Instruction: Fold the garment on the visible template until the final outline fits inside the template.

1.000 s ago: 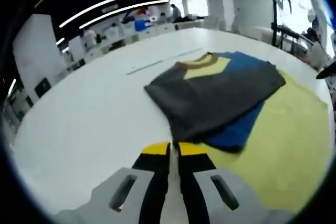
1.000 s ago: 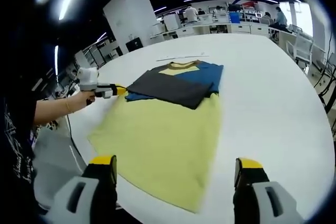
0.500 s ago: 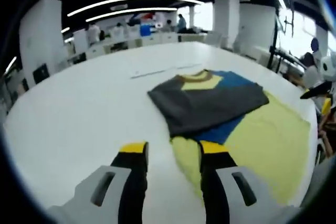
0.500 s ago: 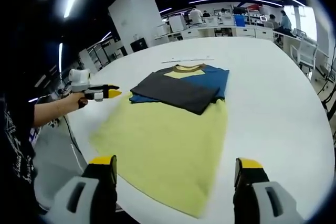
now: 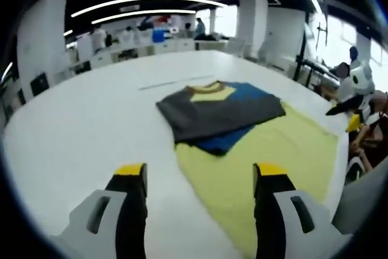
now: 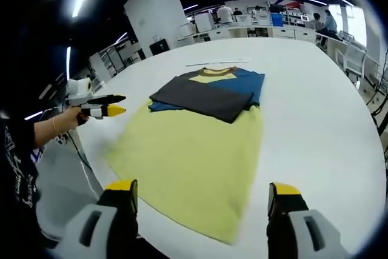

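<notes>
Yellow-tipped jaws of the right gripper [image 6: 201,191] stand wide apart with nothing between them, above the near edge of the yellow template [image 6: 188,162] on the white table [image 6: 315,119]. Beyond, the folded garment [image 6: 209,92] lies across the template's far end. The left gripper [image 5: 200,171] also gapes, holding nothing.

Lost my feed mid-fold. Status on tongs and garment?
Left tongs open, holding nothing. Right tongs open, holding nothing. Garment partly folded, flat on the white table, yellow lower half spread out. Nothing in the way.
</notes>
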`<state>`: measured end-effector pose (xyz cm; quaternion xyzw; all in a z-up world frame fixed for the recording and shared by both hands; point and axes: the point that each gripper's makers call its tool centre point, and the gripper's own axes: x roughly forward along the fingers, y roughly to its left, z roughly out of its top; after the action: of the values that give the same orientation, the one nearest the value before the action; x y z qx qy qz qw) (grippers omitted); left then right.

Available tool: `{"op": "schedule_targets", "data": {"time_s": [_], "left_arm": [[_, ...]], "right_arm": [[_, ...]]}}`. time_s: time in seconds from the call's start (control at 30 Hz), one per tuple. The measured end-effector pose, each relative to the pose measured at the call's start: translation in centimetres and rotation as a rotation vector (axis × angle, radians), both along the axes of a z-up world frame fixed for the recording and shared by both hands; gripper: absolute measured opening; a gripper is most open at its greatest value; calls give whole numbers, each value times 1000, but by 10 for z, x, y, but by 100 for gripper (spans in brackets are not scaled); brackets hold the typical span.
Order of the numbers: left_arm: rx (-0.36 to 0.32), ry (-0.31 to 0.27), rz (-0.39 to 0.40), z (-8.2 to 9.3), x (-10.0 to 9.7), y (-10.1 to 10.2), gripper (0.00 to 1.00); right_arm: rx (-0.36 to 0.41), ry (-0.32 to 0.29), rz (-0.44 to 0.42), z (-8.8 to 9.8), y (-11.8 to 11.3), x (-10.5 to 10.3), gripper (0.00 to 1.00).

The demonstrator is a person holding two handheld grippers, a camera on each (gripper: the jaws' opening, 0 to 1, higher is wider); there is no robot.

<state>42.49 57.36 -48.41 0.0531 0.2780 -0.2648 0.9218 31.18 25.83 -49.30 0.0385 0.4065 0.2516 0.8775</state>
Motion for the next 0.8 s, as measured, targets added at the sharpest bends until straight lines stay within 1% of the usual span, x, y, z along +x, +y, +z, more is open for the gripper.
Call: {"op": "schedule_targets", "data": {"time_s": [0.1,0.13,0.17,0.23,0.33,0.43,0.47,0.57,0.67,0.8], "left_arm": [[32,31,-14,-5,-13,-1,72],[30,33,-13,-6,-15,-1,72],[22,42,7,-6,-20,1,72],[18,71,-15,-11,-28,-2,73],[26,115,-24,-17,-39,0,73],[22,142,-24,-20,-49,1,74],[30,160,-19,-22,-55,2,73],[40,186,-19,-25,-65,3,71],[43,224,-25,-30,-81,3,68],[53,249,-24,-37,-93,6,61]], "right_arm": [[3,7,-11,-2,-2,-3,87],[3,12,-16,-4,-4,-4,86],[-1,14,-19,-4,-4,-5,84],[-13,25,-17,-7,-6,-7,81],[-29,30,-11,-11,-6,-11,82],[-40,40,-9,-15,-7,-14,82],[-48,45,-6,-17,-7,-15,82],[-63,55,-5,-21,-8,-19,81],[-73,63,-8,-25,-9,-22,80],[-91,81,5,-30,-8,-28,75]]}}
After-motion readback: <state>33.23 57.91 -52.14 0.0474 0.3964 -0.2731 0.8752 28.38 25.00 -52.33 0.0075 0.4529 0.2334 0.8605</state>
